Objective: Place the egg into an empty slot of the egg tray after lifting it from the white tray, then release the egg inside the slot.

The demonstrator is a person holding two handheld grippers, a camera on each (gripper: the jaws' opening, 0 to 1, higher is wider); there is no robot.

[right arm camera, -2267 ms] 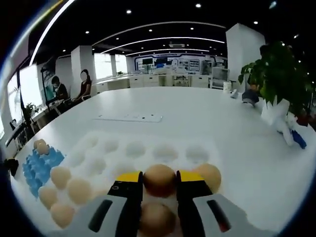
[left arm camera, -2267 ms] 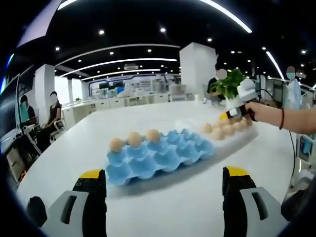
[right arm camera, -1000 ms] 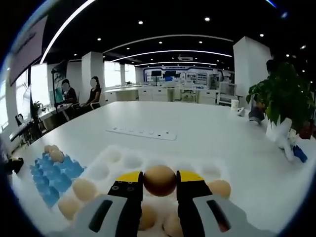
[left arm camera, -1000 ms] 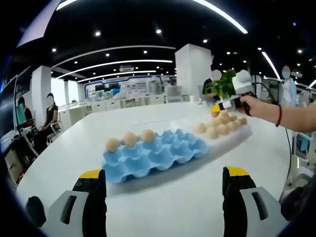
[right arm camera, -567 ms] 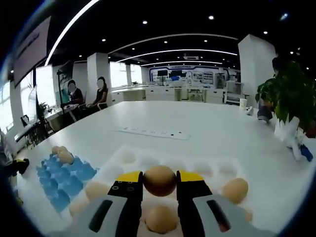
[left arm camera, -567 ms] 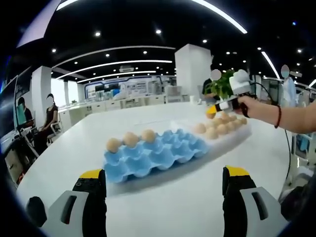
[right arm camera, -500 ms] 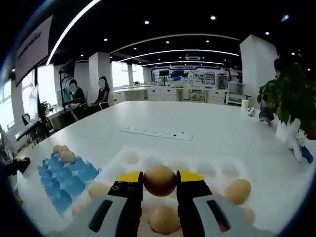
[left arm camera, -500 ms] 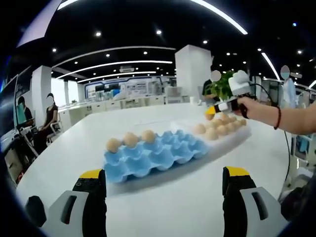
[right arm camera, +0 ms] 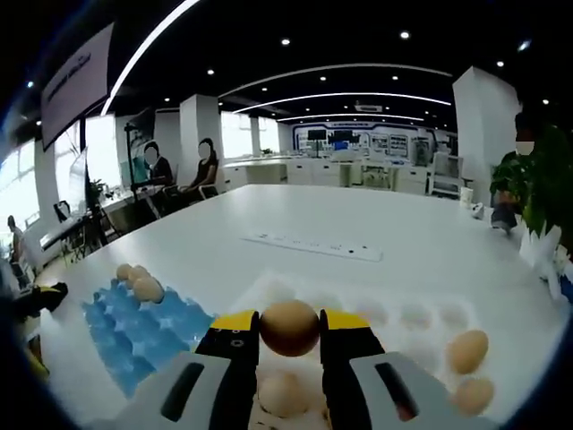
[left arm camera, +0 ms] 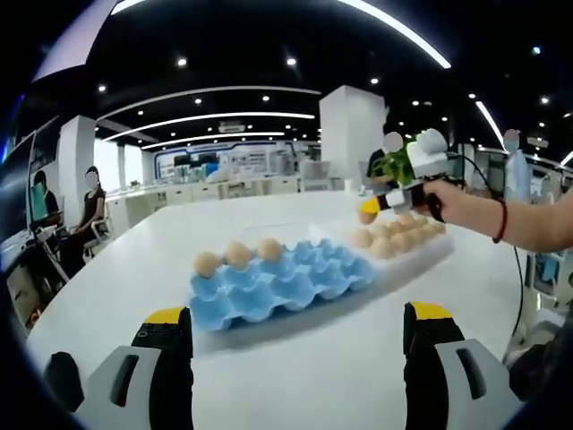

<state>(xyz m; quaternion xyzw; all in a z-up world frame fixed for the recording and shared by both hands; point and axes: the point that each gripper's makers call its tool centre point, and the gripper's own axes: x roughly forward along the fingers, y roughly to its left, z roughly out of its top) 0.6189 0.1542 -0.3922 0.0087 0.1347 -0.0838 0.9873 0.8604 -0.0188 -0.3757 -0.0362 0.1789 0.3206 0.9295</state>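
Note:
In the right gripper view my right gripper (right arm camera: 289, 330) is shut on a brown egg (right arm camera: 289, 326), held above the white tray (right arm camera: 394, 315), which holds several eggs. The blue egg tray (right arm camera: 143, 327) lies to the left with three eggs at its far end. In the left gripper view the blue egg tray (left arm camera: 277, 282) sits mid-table with three eggs (left arm camera: 238, 254) along its far left edge. The right gripper (left arm camera: 369, 211) hovers with its egg over the left end of the white tray (left arm camera: 403, 242). My left gripper (left arm camera: 295, 358) stands open near the table's front, holding nothing.
A white power strip (right arm camera: 313, 245) lies on the table beyond the white tray. A potted plant (right arm camera: 542, 210) stands at the right. People sit at the far left (right arm camera: 179, 179). A person's hand and forearm (left arm camera: 501, 219) hold the right gripper.
The right gripper has lifted the egg off the white tray and carried it left toward the blue tray. The left gripper has stayed in place.

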